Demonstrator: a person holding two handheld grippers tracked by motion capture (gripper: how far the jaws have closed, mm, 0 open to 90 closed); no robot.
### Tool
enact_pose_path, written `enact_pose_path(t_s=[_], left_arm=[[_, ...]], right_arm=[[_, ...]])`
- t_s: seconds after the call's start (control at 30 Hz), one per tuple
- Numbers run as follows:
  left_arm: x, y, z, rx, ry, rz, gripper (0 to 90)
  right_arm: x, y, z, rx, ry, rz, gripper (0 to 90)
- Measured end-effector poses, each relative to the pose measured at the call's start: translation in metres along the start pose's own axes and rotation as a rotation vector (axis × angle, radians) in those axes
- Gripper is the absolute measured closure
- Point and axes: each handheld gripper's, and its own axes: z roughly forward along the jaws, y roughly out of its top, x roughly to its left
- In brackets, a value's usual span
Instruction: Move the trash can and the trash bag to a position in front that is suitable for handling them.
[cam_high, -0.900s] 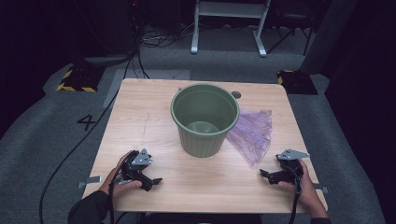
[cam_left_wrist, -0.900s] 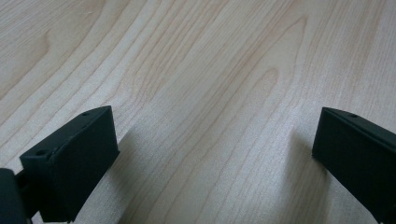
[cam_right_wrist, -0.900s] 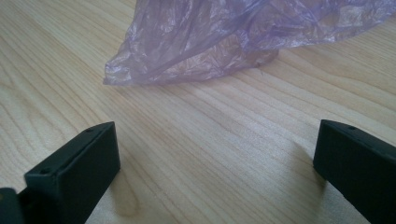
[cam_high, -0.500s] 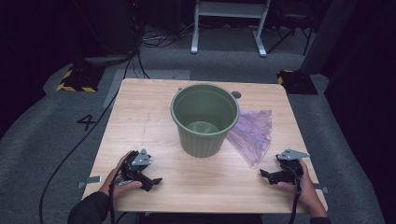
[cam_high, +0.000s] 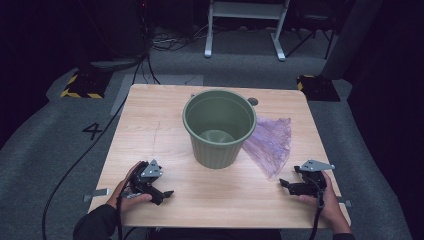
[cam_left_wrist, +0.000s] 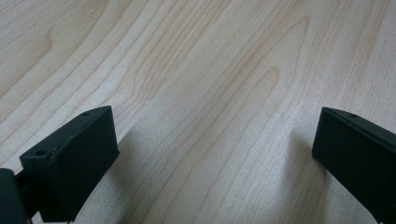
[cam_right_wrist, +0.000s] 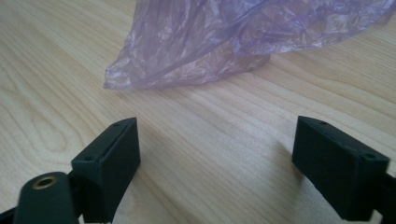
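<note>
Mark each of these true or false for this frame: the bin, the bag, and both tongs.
1. The green bin stands upright on the table. True.
2. The purple plastic bag lies inside the bin. False: it lies on the table beside it.
3. The right tongs are open with nothing between them. True.
4. The left tongs grip the bag. False: they are open over bare wood.

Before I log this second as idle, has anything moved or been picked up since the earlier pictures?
Nothing has visibly changed: the left gripper and right gripper rest open and empty on the table, the green bucket stands mid-table, and the purple plastic bag lies beside it.
</note>
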Motion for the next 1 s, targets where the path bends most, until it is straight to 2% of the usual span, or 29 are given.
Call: enact_pose_path(t_s=[0.1, 0.23, 0.3, 0.43, 0.57, 0.63, 1.0], left_arm=[[0.000, 0.000, 0.000, 0.000, 0.000, 0.001, 0.0], [0.000, 0.000, 0.000, -0.001, 0.000, 0.001, 0.0], [0.000, 0.000, 0.000, -0.001, 0.000, 0.001, 0.0], [0.000, 0.000, 0.000, -0.001, 0.000, 0.001, 0.0], [0.000, 0.000, 0.000, -0.001, 0.000, 0.000, 0.0], [0.000, 0.000, 0.000, -0.001, 0.001, 0.000, 0.0], [0.000, 0.000, 0.000, 0.000, 0.001, -0.001, 0.0]], right_arm=[[0.004, 0.005, -0.005, -0.012, 0.003, -0.032, 15.5], [0.009, 0.011, -0.010, -0.041, 0.008, -0.047, 15.5], [0.014, 0.016, -0.012, -0.066, 0.003, -0.070, 15.6], [0.019, 0.021, -0.014, -0.077, -0.002, -0.088, 15.6], [0.028, 0.033, -0.017, -0.130, -0.015, -0.127, 16.6], [0.029, 0.036, -0.017, -0.137, -0.009, -0.133, 16.7], [0.048, 0.075, 0.008, -0.159, 0.064, -0.174, 17.8]])
